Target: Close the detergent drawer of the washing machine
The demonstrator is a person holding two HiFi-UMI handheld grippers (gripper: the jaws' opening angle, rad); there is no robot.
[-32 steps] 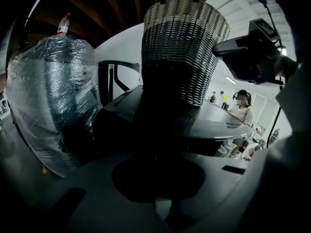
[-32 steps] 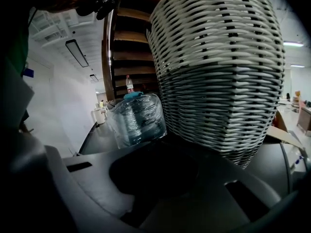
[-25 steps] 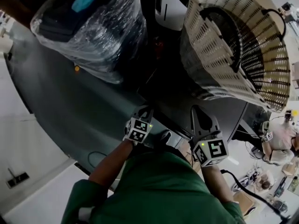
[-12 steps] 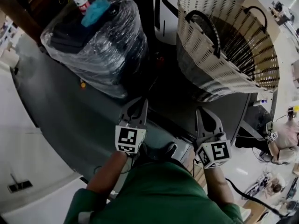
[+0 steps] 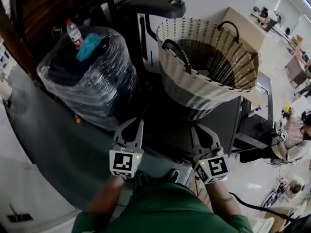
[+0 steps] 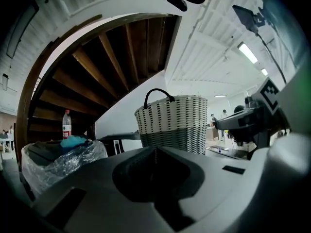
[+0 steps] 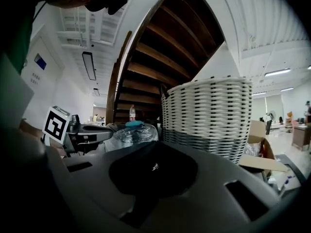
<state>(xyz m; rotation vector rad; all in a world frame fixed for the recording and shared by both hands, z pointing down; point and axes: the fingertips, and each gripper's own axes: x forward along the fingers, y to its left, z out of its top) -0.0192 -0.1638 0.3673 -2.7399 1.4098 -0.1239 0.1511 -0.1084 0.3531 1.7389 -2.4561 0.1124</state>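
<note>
The dark washing machine [image 5: 224,123] stands in front of me with a woven laundry basket [image 5: 204,72] on its top. I cannot make out the detergent drawer in any view. My left gripper [image 5: 138,123] hovers over the machine's near left corner, jaws together and holding nothing. My right gripper [image 5: 198,128] is level with it to the right, also shut and empty. In the left gripper view the left gripper [image 6: 155,150] points at the basket [image 6: 171,123]. In the right gripper view the right gripper [image 7: 154,145] has the basket [image 7: 206,115] just ahead.
A plastic-wrapped bundle [image 5: 87,76] with a water bottle [image 5: 73,33] on top sits at the left. Behind it is a wooden stair [image 5: 43,8]. A cardboard box [image 5: 243,28] lies behind the basket. A person [image 5: 291,135] sits low at the right.
The head view has tilted up, so the basket and bundle sit lower and farther in frame. Both grippers stayed shut and close to my body, drifting slightly left.
</note>
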